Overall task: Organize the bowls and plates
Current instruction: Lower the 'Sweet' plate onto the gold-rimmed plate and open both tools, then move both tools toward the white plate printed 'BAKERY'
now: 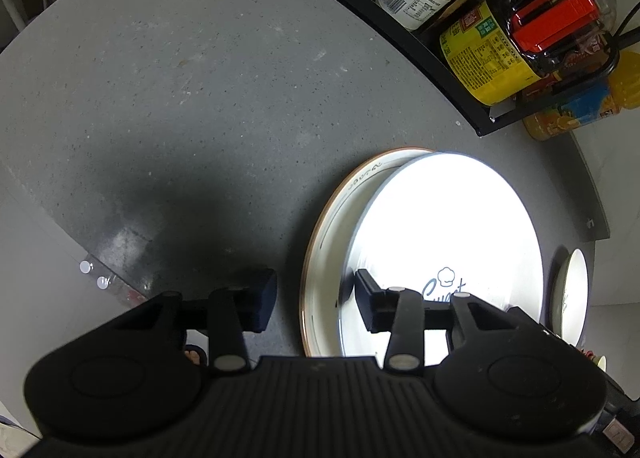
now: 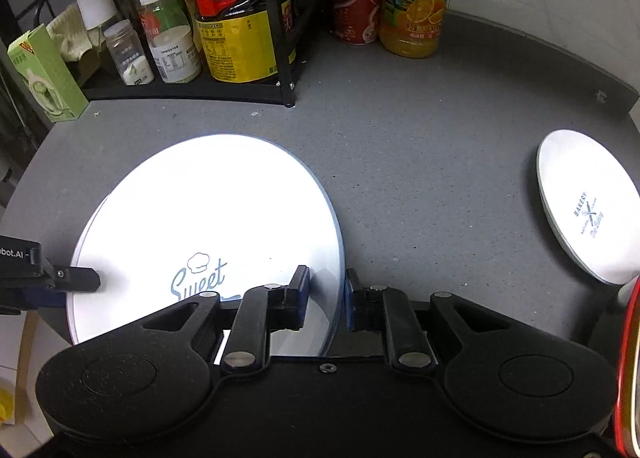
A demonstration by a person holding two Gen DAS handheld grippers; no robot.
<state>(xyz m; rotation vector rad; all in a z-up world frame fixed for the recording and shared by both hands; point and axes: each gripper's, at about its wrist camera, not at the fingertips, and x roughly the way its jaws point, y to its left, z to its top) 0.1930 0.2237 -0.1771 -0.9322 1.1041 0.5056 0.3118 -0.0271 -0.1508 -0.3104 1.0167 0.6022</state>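
Your right gripper (image 2: 326, 296) fingers straddle the Sweet plate (image 2: 208, 213) rim at its 4 o'clock, narrowly parted, not clamped. Left gripper (image 1: 316, 296) gapes wide at its 8 o'clock, empty. Bakery plate (image 2: 586, 205) sits at 2 o'clock, right hand nearer.

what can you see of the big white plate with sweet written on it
The Sweet plate is a large round white plate with a thin bluish rim, glossy and glaring under the light, probably ceramic. Blue script and a small chef's hat are printed on it. In the left wrist view it sits off-centre on a brown-rimmed plate on the grey counter. The right gripper straddles its near right edge, jaws apart; the left gripper is open by its left edge.
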